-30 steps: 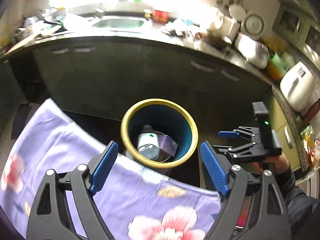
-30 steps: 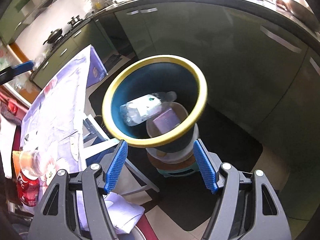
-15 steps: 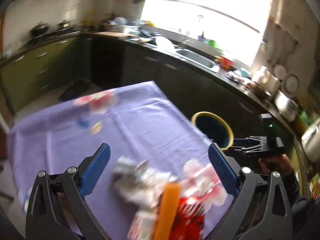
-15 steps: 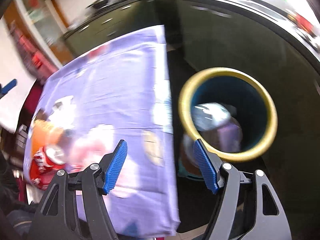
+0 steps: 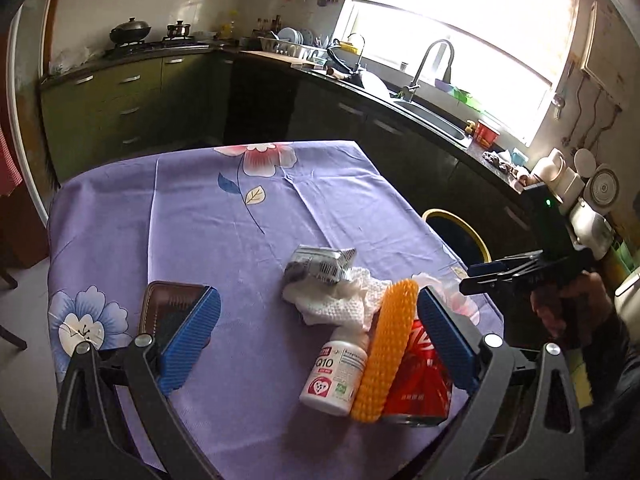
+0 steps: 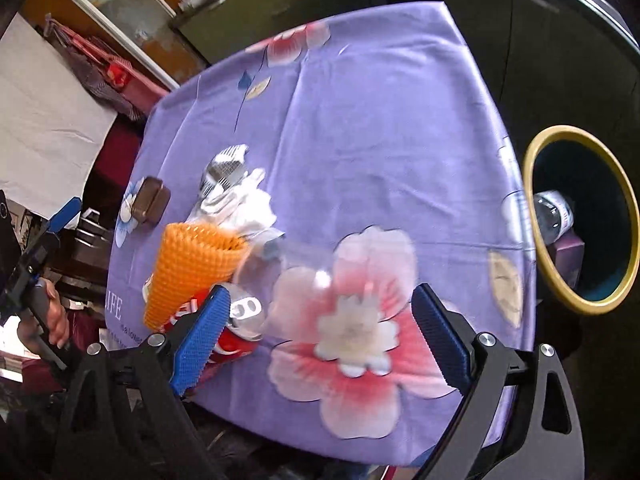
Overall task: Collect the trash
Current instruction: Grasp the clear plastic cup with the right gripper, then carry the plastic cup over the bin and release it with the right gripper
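Both grippers swung from bin back to bench.

Left gripper (image 5: 316, 334) and right gripper (image 6: 320, 332) hover empty, fingers apart, over the near-right trash pile (image 5: 360, 340); the bin (image 6: 616, 300) beyond the bench (image 5: 192, 216) already holds items, so another pick comes next.

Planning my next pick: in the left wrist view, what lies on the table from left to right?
Brown tray → crushed carton → white bottle → orange mesh → red can.
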`<state>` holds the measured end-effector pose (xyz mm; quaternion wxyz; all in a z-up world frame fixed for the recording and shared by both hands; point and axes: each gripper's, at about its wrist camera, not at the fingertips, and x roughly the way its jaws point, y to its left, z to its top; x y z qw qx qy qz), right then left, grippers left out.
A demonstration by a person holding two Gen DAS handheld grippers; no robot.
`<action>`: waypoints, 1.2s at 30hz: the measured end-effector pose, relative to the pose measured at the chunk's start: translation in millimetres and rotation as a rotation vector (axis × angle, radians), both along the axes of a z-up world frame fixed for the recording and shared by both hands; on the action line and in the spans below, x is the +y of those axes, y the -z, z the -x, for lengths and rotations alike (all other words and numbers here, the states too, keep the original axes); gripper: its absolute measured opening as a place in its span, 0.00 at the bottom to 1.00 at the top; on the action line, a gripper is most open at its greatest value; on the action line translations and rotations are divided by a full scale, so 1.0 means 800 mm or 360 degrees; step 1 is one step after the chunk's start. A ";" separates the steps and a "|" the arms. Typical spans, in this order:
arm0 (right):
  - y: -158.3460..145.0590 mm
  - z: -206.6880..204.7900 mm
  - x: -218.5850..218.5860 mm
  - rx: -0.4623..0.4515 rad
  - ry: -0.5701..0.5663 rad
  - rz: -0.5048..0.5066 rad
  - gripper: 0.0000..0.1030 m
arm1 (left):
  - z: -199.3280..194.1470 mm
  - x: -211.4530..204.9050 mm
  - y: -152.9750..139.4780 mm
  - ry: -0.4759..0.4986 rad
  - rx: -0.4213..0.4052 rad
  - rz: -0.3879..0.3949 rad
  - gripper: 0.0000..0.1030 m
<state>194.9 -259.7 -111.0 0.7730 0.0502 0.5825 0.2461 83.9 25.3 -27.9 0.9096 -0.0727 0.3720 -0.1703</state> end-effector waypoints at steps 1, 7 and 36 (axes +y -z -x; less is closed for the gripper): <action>0.000 0.001 0.007 0.0014 -0.0005 0.0006 0.88 | 0.001 0.001 0.002 0.0010 0.0001 0.0007 0.91; -0.004 0.005 0.029 0.0000 0.0044 0.0174 0.89 | 0.005 0.003 0.014 0.0066 0.0011 0.0021 0.91; -0.013 -0.007 -0.015 0.0010 0.0234 0.0140 0.80 | 0.009 -0.001 0.030 0.0172 0.0055 0.0030 0.91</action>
